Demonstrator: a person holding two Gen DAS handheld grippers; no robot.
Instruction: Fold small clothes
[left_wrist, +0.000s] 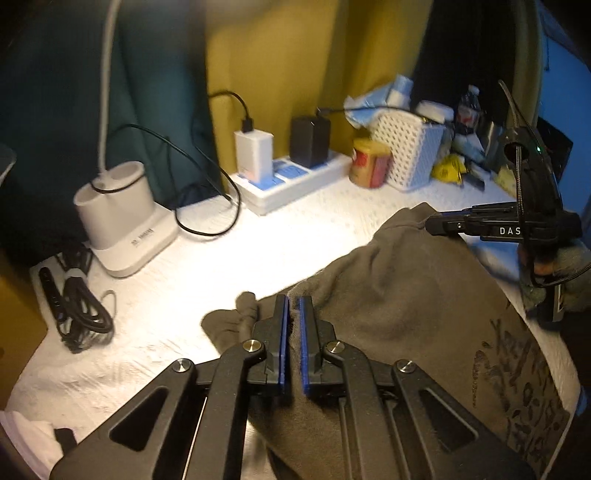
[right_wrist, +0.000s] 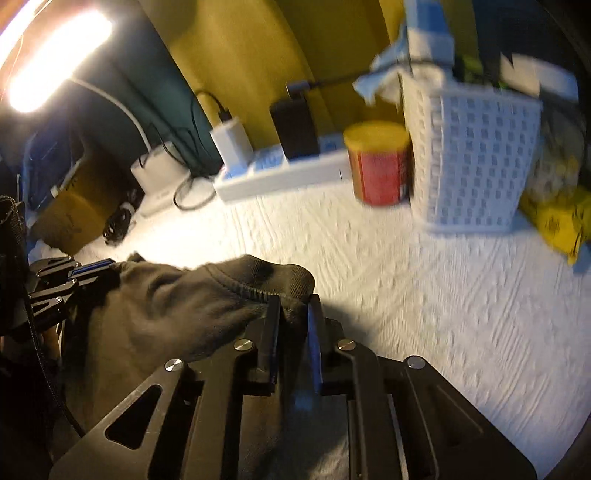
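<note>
A dark olive-grey garment (left_wrist: 399, 306) with printed lettering lies on the white textured table cover (left_wrist: 207, 266). My left gripper (left_wrist: 293, 301) is shut on one edge of it, cloth pinched between the blue pads. My right gripper (right_wrist: 293, 301) is shut on another edge of the same garment (right_wrist: 192, 306), at a ribbed hem. In the left wrist view the right gripper (left_wrist: 434, 224) holds the cloth at the right. In the right wrist view the left gripper (right_wrist: 92, 266) shows at the far left edge of the cloth. The cloth hangs between the two grippers.
A white lamp base (left_wrist: 122, 225) and coiled black cables (left_wrist: 79, 306) stand at left. A white power strip (left_wrist: 291, 181) with chargers, a yellow-red can (left_wrist: 369, 162), a white perforated basket (left_wrist: 413, 151) and yellow packets (left_wrist: 448, 170) line the back, before yellow and teal curtains.
</note>
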